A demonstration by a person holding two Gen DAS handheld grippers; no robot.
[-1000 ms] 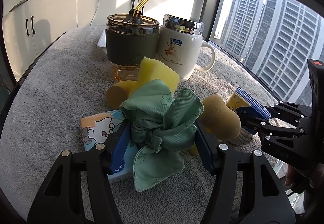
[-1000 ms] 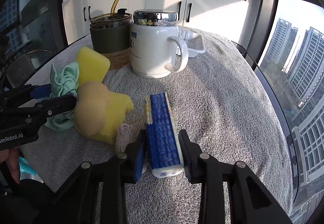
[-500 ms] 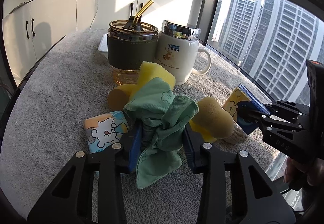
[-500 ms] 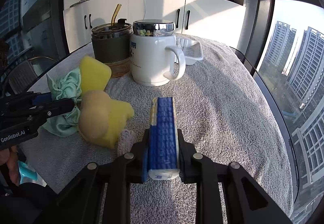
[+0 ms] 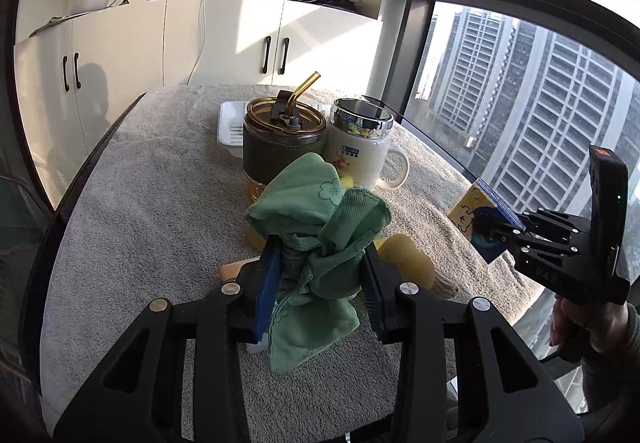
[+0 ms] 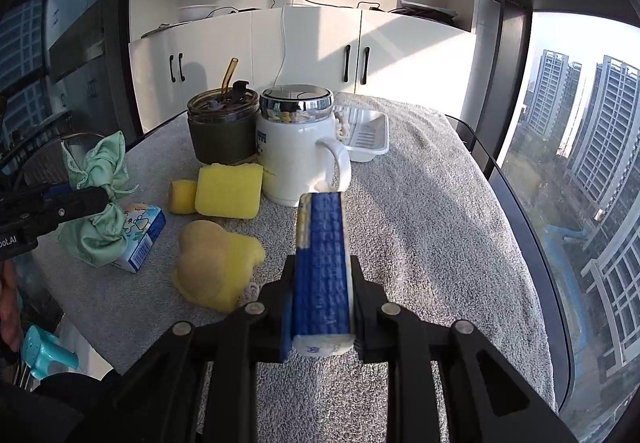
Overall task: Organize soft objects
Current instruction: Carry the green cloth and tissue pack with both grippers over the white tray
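My left gripper (image 5: 320, 283) is shut on a crumpled green cloth (image 5: 320, 227) and holds it above the grey towel-covered table (image 5: 152, 203); the cloth also shows in the right wrist view (image 6: 96, 199). My right gripper (image 6: 320, 307) is shut on a blue and yellow tissue pack (image 6: 322, 263), lifted off the table; the pack also shows in the left wrist view (image 5: 482, 219). A yellow sponge (image 6: 229, 190), a tan and yellow sponge (image 6: 212, 263) and a cartoon-printed tissue pack (image 6: 142, 235) lie on the table.
A dark glass cup with a straw (image 6: 222, 127), a white lidded mug (image 6: 298, 151) and a white tray (image 6: 366, 137) stand at the back of the table. White cabinets (image 6: 312, 51) are behind. A window (image 6: 580, 163) runs along the right edge.
Both grippers closed on their objects and rose: the left lifted the green cloth off the sponges, the right lifted the blue tissue pack off the table.
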